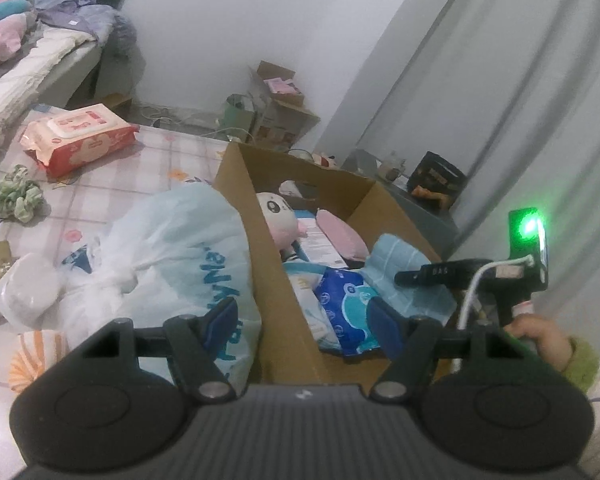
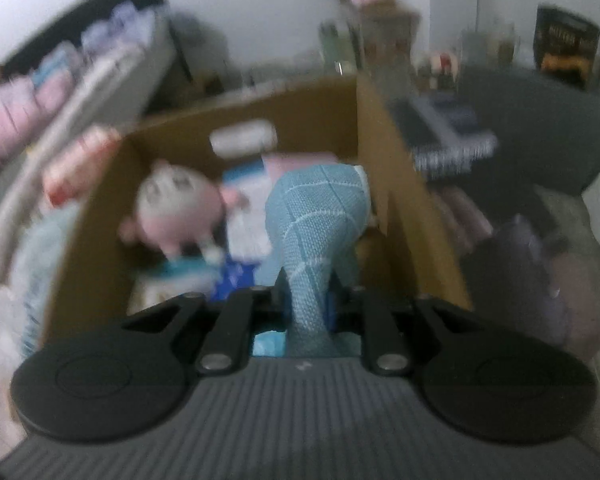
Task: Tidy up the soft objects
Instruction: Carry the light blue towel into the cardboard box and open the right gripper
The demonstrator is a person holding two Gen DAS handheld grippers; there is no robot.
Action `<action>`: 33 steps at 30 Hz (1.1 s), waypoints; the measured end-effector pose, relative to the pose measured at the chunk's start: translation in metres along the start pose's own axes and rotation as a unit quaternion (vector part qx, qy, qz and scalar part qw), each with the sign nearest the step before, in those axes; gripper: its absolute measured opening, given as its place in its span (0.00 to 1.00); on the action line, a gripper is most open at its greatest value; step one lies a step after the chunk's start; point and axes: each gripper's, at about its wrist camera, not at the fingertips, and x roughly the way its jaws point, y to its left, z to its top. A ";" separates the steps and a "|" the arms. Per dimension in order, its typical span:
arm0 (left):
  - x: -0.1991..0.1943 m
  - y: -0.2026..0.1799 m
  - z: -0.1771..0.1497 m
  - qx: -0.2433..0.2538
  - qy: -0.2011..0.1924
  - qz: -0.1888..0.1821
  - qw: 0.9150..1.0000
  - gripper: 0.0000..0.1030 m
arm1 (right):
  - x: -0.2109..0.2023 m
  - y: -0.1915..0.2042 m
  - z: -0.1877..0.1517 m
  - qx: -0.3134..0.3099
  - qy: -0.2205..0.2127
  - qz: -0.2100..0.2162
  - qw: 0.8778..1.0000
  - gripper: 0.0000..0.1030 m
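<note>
Right gripper (image 2: 306,300): its jaws are nearly together, pinching a light blue knitted cloth (image 2: 320,208) (checked with pale lines); the cloth bunches between the pads and spreads out ahead toward 12 o'clock, over the inside of the box.
Left gripper (image 1: 302,320): its jaws stand about half open with nothing between the blue pads (image 1: 386,320); it hangs over the near wall of the box.
Cardboard box (image 1: 280,280): open at the top, in the middle of the left view; the same box fills the centre of the right view, which is blurred.
Plush toy (image 1: 278,216): pink and white, lying inside the box at about 11 o'clock from the cloth.
Blue packet (image 1: 348,300): inside the box, close to the left gripper's right pad.
White plastic bag (image 1: 172,256): outside the box, touching its left wall, at 9 o'clock.
Wipes pack (image 1: 80,136): red and white, on the checked mat at 10 o'clock, well apart from the box.
Green scrunched cloth (image 1: 18,198): on the mat, near the wipes pack.
Hand (image 1: 540,332): at 3 o'clock in the left view, holding the right gripper's handle.
</note>
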 end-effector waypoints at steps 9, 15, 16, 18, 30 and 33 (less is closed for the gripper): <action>-0.005 0.010 -0.002 -0.012 -0.004 -0.001 1.000 0.69 | -0.031 -0.001 0.007 0.019 -0.043 -0.022 0.999 0.30; -0.013 0.018 -0.007 -0.019 -0.008 0.006 1.000 0.70 | -0.048 0.000 0.007 0.015 -0.049 -0.011 0.999 0.30; -0.014 0.020 -0.007 -0.021 -0.008 0.007 1.000 0.69 | -0.043 0.004 0.007 0.007 -0.043 -0.016 0.999 0.30; -0.016 0.022 -0.008 -0.026 -0.008 0.009 1.000 0.69 | -0.028 0.011 0.007 -0.005 -0.022 -0.028 0.999 0.30; -0.030 0.031 -0.011 -0.023 -0.020 0.016 0.999 0.72 | -0.035 0.010 -0.004 0.034 0.055 0.017 0.998 0.42; -0.036 0.031 -0.015 -0.018 -0.024 0.022 0.999 0.74 | -0.023 0.011 -0.011 0.029 0.093 -0.009 0.995 0.46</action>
